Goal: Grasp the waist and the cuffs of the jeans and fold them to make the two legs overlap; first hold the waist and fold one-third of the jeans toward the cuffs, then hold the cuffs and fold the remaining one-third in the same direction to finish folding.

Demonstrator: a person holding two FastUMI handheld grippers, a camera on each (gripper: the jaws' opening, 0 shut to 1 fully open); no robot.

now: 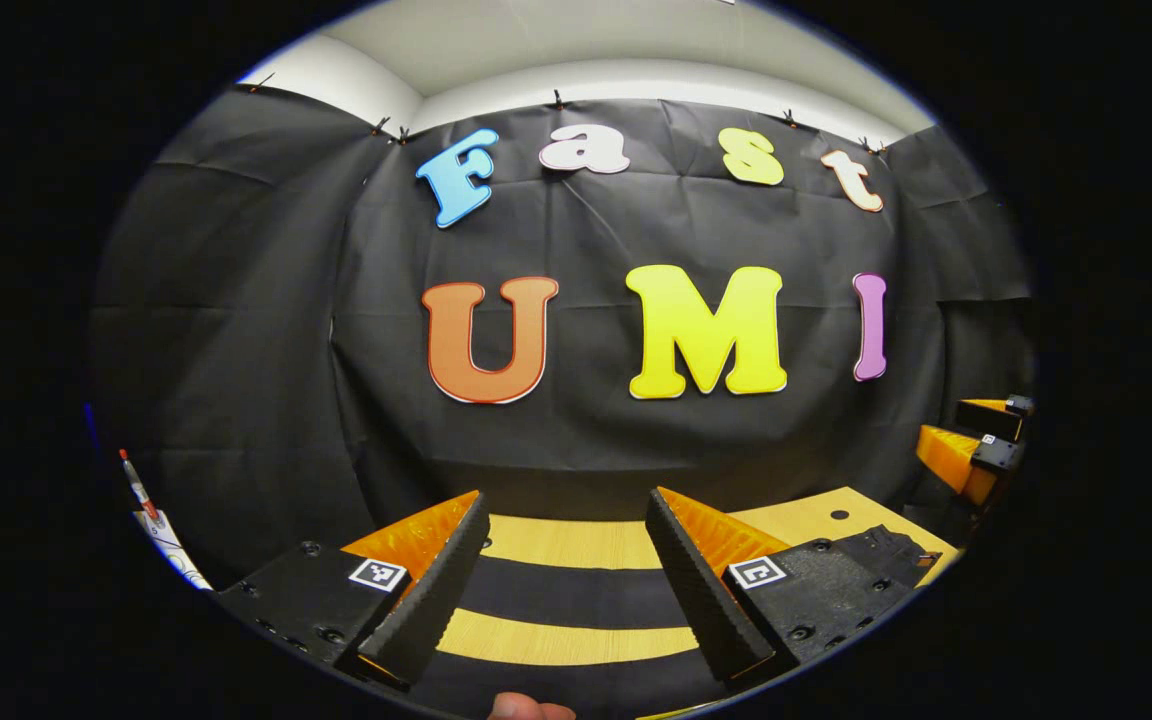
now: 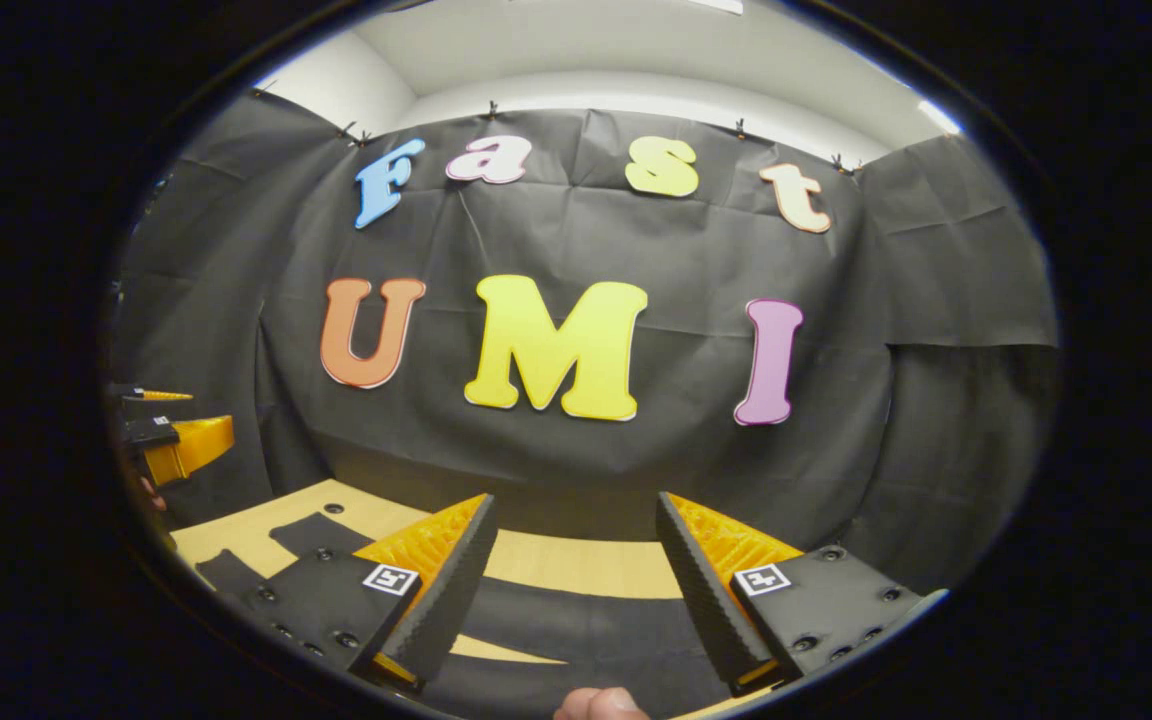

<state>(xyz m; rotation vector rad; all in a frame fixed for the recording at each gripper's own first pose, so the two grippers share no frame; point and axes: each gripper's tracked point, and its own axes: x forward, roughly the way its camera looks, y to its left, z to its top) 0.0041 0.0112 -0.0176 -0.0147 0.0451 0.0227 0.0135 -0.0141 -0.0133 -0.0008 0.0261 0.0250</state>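
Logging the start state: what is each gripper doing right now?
Left gripper: jaws open, holding nothing, above the dark jeans.
Right gripper: jaws open, holding nothing.

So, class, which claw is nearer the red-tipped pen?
Left. The pen sits off the left claw's left side; the right claw is farther, off its right side.
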